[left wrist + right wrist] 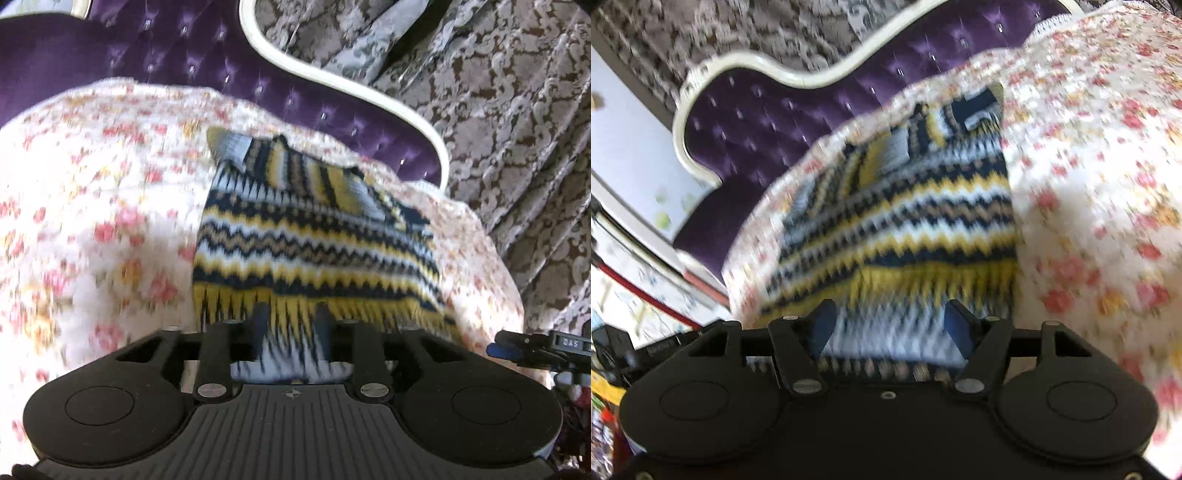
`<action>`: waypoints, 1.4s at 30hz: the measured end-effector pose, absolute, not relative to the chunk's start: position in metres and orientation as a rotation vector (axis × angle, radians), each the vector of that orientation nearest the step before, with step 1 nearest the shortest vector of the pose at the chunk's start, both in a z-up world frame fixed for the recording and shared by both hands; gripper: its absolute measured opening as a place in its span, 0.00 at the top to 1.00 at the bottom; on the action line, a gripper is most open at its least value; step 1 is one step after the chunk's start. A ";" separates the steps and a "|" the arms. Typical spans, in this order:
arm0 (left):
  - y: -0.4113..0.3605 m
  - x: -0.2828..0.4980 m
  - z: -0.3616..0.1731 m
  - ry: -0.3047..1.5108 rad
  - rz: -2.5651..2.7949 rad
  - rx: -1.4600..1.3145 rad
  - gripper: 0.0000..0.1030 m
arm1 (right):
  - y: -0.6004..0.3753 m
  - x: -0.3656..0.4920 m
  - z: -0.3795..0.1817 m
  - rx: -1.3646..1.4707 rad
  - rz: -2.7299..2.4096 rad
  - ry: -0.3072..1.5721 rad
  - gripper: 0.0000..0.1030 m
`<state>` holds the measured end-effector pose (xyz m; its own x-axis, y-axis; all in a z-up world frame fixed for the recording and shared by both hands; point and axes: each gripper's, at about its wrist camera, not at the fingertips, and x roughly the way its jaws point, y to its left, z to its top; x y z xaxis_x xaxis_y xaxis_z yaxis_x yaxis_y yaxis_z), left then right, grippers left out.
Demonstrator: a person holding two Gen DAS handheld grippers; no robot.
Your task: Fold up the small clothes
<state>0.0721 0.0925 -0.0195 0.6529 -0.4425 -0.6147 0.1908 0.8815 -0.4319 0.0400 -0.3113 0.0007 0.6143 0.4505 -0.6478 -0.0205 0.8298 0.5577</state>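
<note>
Left wrist view shows a small knitted sweater [314,236] in navy, yellow, white and tan zigzag bands, lying on a bed covered by a white bedspread [92,206] printed with pink and orange flowers; a striped sleeve is folded across the upper part of the garment; its near hem, with long yellow and navy points, runs into the left gripper [291,325], whose two dark fingers [260,325] stand close together with a bunch of the knit pinched between them; the picture is blurred by motion; behind the bed rises a tufted purple headboard [177,55] with a cream curved frame, and beyond it hangs a brown and grey damask curtain [517,129]; at the right edge, low down, part of another black tool with a blue tip is visible.

Right wrist view shows the same sweater [905,221] from the other side, its near hem lying between the fingers [823,328] of the right gripper [890,328]; the blue pads are spread well apart, one at each side of the fabric, and do not press it together; the flowered bedspread [1108,184] fills the right half; the purple headboard [757,122] sits at upper left, with the curtain [794,29] above it; this picture is also blurred, and the clutter at the far left edge cannot be made out.
</note>
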 end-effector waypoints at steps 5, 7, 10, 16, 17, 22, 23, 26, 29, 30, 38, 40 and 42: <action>0.085 0.058 -0.030 0.805 -0.376 -0.328 0.60 | -0.305 0.031 -0.005 0.473 0.255 0.929 0.26; 0.080 0.052 -0.032 0.804 -0.372 -0.291 0.58 | -0.299 0.032 -0.004 0.427 0.237 0.951 0.21; 0.072 0.045 -0.034 0.802 -0.363 -0.223 0.54 | -0.288 0.036 -0.008 0.354 0.238 0.991 0.10; 0.070 0.033 -0.040 0.833 -0.362 -0.191 0.38 | -0.271 0.043 -0.023 0.232 0.246 1.083 0.05; 0.071 0.033 -0.042 0.843 -0.358 -0.191 0.37 | -0.272 0.043 -0.026 0.260 0.260 1.087 0.05; 0.072 0.030 -0.047 0.859 -0.349 -0.193 0.36 | -0.293 0.042 -0.027 0.489 0.286 1.034 0.13; 0.071 0.030 -0.047 0.859 -0.348 -0.192 0.35 | -0.297 0.041 -0.027 0.535 0.282 1.023 0.17; 0.067 0.031 -0.048 0.866 -0.359 -0.191 0.32 | -0.305 0.037 -0.029 0.591 0.275 1.005 0.40; 0.064 0.032 -0.050 0.882 -0.391 -0.213 0.33 | -0.302 0.035 -0.029 0.575 0.286 1.004 0.44; 0.063 0.032 -0.051 0.884 -0.399 -0.219 0.34 | -0.301 0.034 -0.030 0.576 0.293 1.007 0.45; 0.083 0.035 -0.050 0.848 -0.393 -0.389 0.91 | -0.309 0.028 -0.025 0.638 0.337 0.928 0.84; 0.086 0.038 -0.038 0.810 -0.407 -0.399 0.91 | -0.316 0.031 -0.019 0.691 0.358 0.883 0.84; 0.088 0.043 -0.027 0.778 -0.423 -0.422 0.91 | -0.322 0.036 -0.011 0.729 0.375 0.833 0.84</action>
<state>0.0429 0.0877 -0.0267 0.6387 -0.5094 -0.5767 0.2067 0.8355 -0.5091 0.0357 -0.3219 -0.0106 0.6284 0.5659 -0.5338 -0.0251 0.7006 0.7132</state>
